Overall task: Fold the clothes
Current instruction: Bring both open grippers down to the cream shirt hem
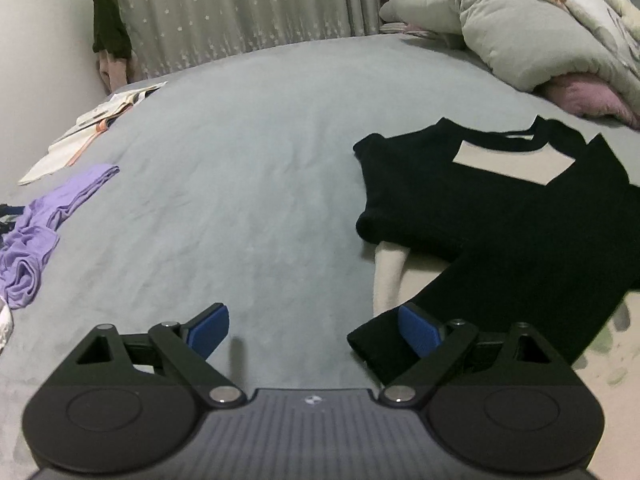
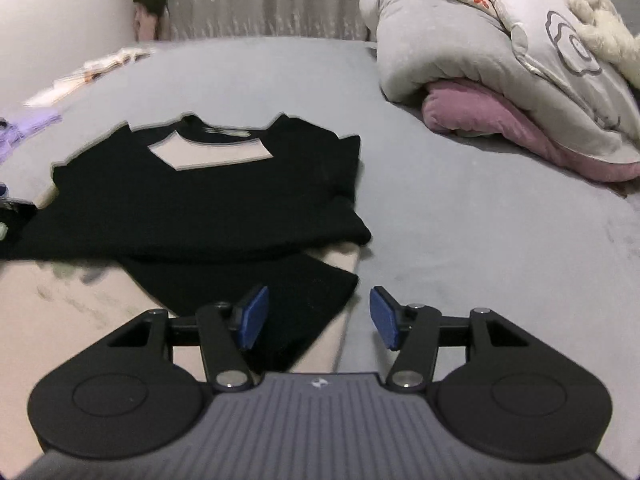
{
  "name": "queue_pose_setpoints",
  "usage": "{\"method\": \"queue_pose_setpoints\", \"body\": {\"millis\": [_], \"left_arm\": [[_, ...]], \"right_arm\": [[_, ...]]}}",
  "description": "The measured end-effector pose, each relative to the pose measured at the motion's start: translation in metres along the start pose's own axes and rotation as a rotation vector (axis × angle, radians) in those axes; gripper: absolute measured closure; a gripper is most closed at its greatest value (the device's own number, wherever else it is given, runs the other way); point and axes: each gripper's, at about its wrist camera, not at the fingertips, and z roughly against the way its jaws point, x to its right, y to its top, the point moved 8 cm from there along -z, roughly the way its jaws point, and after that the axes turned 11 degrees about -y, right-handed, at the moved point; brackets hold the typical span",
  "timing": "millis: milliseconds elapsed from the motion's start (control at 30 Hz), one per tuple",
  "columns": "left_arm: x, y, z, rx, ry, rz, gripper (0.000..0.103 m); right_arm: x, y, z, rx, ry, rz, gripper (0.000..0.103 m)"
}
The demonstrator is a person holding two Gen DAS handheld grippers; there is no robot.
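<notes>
- One garment is in play: a black-and-cream top [image 2: 208,196], spread on the grey bed [image 1: 248,184] with both black sleeves already laid inward across the cream body; it lies right of the left tool and ahead-left of the right tool
- Two tools are seen; the left tool [image 1: 314,330] is held wide apart with nothing between its blue pads, though one pad sits over a black sleeve cuff [image 1: 376,344]; no pressing on the cloth can be made out
- The right tool [image 2: 318,316] is parted too, hovering at the garment's near right edge; nothing is gripped
- The fabric is judged soft, light and limp; it will likely sag and crease if lifted from a single point, so the hem corners are best pinched together, one per tool, and carried up toward the collar
- The laid sleeves could be dragged out of place; a low, slow lift is advised
- Counted elsewhere: one lilac garment [image 1: 30,232] crumpled at the left; one pale garment [image 1: 80,136] beyond it; one heaped duvet [image 2: 500,76] at the far right
</notes>
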Motion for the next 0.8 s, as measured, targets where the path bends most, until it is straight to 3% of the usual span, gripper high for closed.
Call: {"method": "queue_pose_setpoints", "body": {"millis": [133, 200, 267, 367, 500, 633, 800], "left_arm": [[-0.008, 0.003, 0.001, 0.007, -0.013, 0.056, 0.011], [-0.014, 0.004, 0.001, 0.001, -0.013, 0.086, 0.011], [-0.020, 0.005, 0.002, -0.001, -0.024, 0.122, 0.011], [-0.031, 0.004, 0.003, -0.006, -0.063, 0.203, 0.011], [-0.014, -0.005, -0.007, -0.073, -0.068, 0.108, 0.011], [0.005, -0.005, -0.006, -0.079, -0.020, -0.023, 0.010], [-0.007, -0.009, 0.004, -0.093, -0.044, 0.015, 0.008]], "right_arm": [[0.004, 0.004, -0.001, -0.032, 0.132, -0.198, 0.049], [-0.005, 0.008, -0.002, -0.046, 0.196, -0.248, 0.066], [-0.020, 0.011, 0.001, -0.035, 0.222, -0.216, 0.069], [-0.059, 0.011, 0.009, -0.012, 0.242, -0.070, 0.069], [-0.073, 0.000, -0.006, -0.080, 0.231, -0.049, 0.069], [-0.076, -0.010, -0.010, -0.105, 0.188, 0.000, 0.066], [-0.063, -0.013, 0.002, -0.088, 0.124, 0.004, 0.055]]}}
